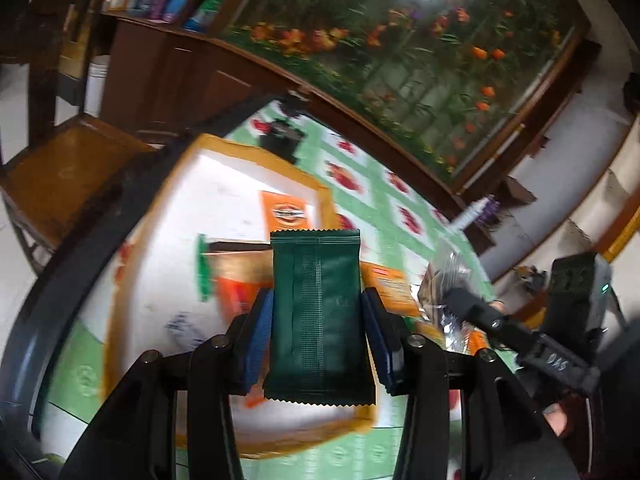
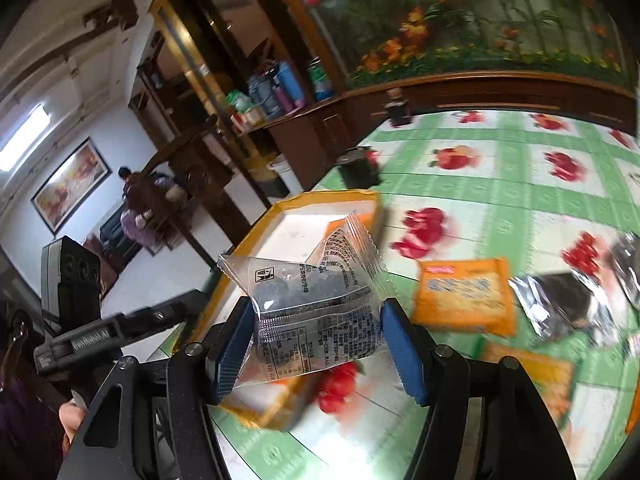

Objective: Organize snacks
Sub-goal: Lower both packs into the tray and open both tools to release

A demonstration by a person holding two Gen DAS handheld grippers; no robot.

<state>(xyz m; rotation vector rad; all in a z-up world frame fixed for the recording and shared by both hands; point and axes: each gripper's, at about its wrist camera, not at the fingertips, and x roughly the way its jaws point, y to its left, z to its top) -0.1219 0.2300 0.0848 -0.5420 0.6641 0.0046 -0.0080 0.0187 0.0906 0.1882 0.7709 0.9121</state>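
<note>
Matt green foil packet [image 1: 319,312], glossy clear plastic packet [image 2: 316,312], glossy printed tablecloth [image 2: 500,184].

My left camera rides just behind my left gripper [image 1: 318,312], looking forward and steeply down along its jaws at the yellow-rimmed tray [image 1: 256,152], which lies close below and fills the middle of that view. My right camera sits behind my right gripper [image 2: 320,328], tilted down the same way, with the tray [image 2: 336,198] just left of its jaws and the worktop [image 2: 500,184] spreading right of the tray. Both views share the tray, the green checked cloth beyond it, and the flower mural [image 1: 400,40] behind. Each camera also catches the other gripper beside the tray
</note>
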